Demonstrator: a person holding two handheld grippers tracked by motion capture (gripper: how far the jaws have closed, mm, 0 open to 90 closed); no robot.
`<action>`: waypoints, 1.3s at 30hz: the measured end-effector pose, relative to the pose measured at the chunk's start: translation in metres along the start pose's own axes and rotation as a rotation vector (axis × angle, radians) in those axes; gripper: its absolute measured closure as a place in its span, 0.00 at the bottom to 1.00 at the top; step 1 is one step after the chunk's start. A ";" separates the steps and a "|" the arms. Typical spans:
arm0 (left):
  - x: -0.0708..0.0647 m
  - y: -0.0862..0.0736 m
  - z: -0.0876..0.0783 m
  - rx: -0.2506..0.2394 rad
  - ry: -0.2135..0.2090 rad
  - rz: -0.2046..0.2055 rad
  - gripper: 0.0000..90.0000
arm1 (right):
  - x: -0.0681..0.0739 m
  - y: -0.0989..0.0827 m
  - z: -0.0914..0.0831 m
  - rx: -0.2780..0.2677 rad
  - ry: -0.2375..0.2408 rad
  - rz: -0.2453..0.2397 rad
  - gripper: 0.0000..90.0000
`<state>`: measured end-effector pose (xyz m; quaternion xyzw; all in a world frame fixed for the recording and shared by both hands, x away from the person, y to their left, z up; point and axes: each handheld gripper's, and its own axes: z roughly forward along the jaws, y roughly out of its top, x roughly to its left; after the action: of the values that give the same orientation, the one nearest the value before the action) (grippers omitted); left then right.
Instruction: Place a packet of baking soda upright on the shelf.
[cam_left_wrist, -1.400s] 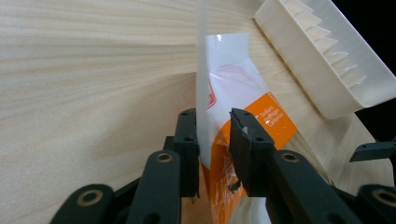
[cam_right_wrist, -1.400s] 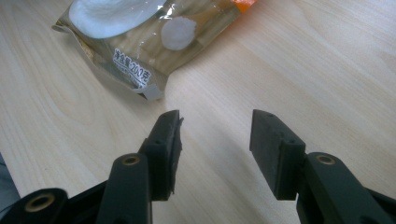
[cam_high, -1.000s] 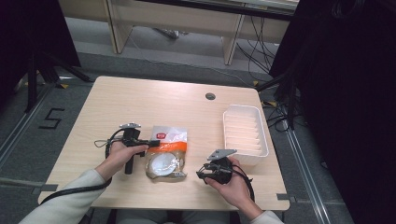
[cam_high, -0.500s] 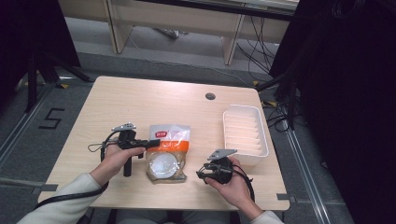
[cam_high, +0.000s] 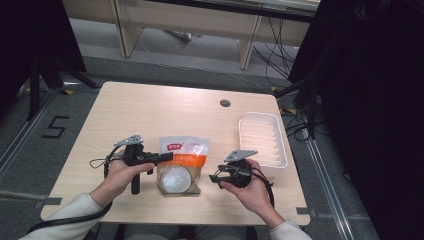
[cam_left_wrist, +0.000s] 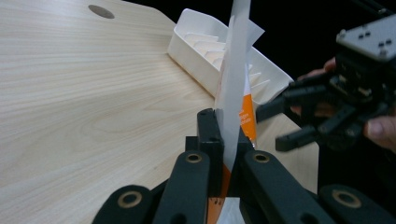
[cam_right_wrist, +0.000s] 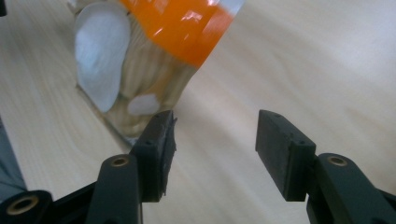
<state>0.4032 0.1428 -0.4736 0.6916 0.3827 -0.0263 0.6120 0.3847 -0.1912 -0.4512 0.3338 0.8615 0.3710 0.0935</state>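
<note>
While the left gripper (cam_high: 167, 157) is pinching the bag's (cam_high: 179, 167) edge, the right gripper (cam_right_wrist: 212, 137), jaws spread, is nearing it, probably needing the opposite corner next.

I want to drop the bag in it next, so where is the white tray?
In the high view the white tray sits at the table's right edge, just beyond the right gripper and right of the bag.
</note>
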 end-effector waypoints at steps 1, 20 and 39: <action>-0.001 0.000 -0.001 -0.002 -0.004 0.005 0.99 | -0.002 0.006 -0.004 0.020 -0.012 -0.023 0.53; -0.026 0.000 -0.009 0.005 -0.023 0.125 0.99 | -0.009 0.104 -0.019 0.152 0.131 -0.272 0.54; -0.034 0.004 -0.006 0.012 -0.033 0.182 0.99 | 0.001 0.119 0.002 0.373 0.223 -0.486 0.82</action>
<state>0.3782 0.1314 -0.4517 0.7267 0.3081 0.0156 0.6137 0.4450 -0.1301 -0.3687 0.0869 0.9740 0.2081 0.0217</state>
